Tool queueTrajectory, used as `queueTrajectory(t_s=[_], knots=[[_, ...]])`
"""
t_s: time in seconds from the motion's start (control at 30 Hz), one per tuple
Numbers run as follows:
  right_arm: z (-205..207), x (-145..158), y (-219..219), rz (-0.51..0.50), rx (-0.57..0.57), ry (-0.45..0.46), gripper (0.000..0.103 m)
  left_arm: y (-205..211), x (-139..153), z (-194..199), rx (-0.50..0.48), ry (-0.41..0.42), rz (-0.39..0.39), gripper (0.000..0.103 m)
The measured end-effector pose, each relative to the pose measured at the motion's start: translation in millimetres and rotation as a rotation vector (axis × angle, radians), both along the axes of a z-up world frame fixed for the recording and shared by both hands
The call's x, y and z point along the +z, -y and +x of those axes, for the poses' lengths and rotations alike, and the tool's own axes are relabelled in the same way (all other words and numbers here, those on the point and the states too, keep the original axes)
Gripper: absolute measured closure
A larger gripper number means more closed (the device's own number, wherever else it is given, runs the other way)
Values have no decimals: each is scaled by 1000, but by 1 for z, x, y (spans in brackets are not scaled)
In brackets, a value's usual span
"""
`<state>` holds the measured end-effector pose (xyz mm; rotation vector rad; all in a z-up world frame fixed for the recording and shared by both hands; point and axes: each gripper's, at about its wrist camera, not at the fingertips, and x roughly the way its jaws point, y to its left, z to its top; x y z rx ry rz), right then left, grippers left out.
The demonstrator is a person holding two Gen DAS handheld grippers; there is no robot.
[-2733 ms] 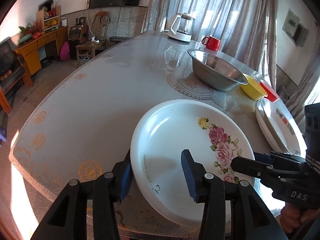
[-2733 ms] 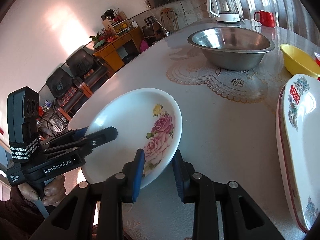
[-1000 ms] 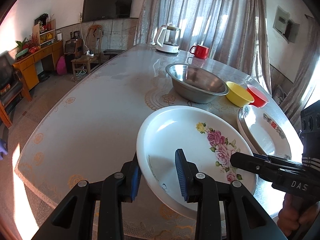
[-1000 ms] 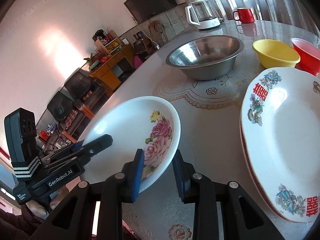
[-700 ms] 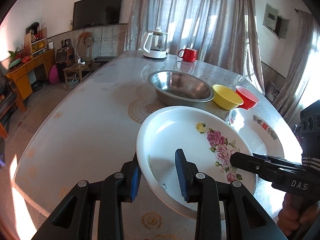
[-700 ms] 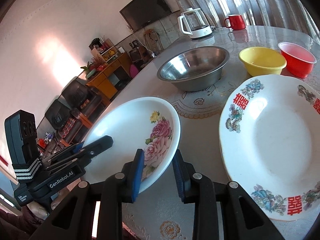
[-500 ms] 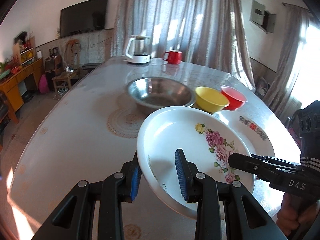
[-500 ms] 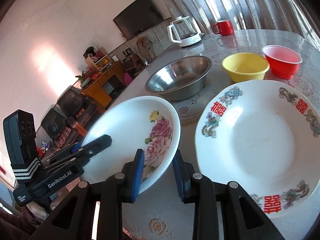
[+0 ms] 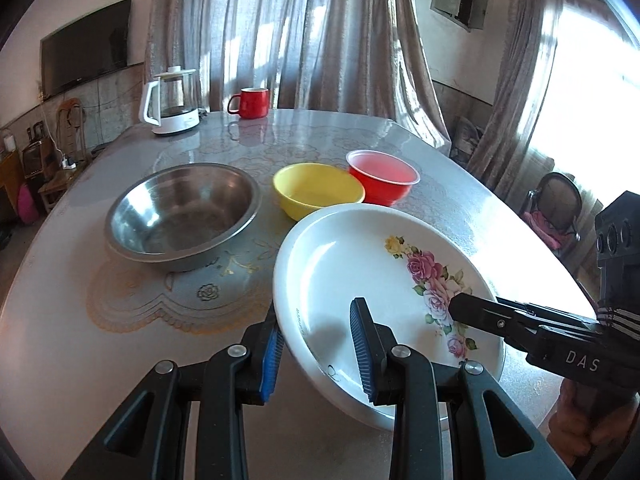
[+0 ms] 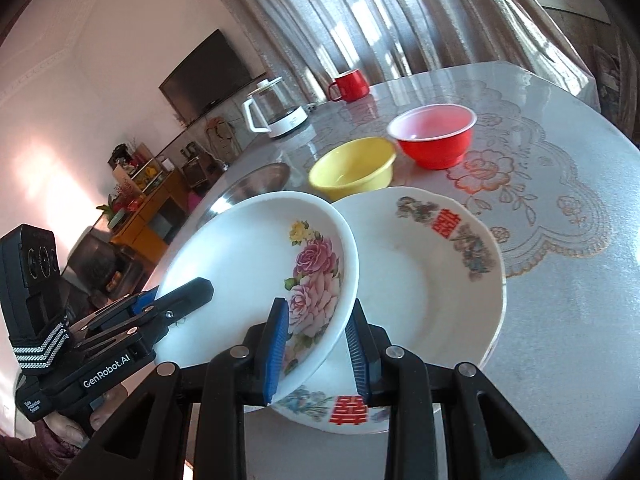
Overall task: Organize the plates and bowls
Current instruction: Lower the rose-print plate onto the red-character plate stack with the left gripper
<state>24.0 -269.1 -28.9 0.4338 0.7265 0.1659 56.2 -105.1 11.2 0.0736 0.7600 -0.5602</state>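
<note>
A white plate with pink roses (image 9: 360,280) is held up above the table (image 9: 60,320) by two claws at once. The left gripper (image 9: 318,354) is closed on the near edge of the rose plate, with one blue pad under the rim and one blue pad on the inside. The right gripper (image 10: 316,344) is closed on the other edge of the same plate, where the roses are painted. In the right wrist view the rose plate (image 10: 256,272) is tilted, and it is seen over a second white plate with red marks (image 10: 424,288), which lies flat on the table (image 10: 580,280). Part of that second plate is hidden by the rose plate. Whether the two plates touch cannot be told. A yellow bowl (image 9: 318,190) is set on the table just behind the plates, and a red bowl (image 9: 382,176) is set right beside it. A big metal bowl (image 9: 182,214) is placed to the left of the yellow bowl in the left wrist view. Far back on the table, a white kettle (image 9: 172,102) and a red mug (image 9: 250,103) are seen near the curtains (image 9: 300,32). A hand (image 9: 576,420) is seen under the right gripper's handle at the picture's edge.
</note>
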Motion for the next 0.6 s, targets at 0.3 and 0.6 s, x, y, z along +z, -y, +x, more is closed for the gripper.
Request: queueTrajectory(t_s=[0.3,0.6], knots=[[3,-14,28,-58,-90,-67,74,38,-25,11,-62,-72,46,70],[5,-20,28,-90,-105,-98,74,40,-30,13,-59,-81,40,64]])
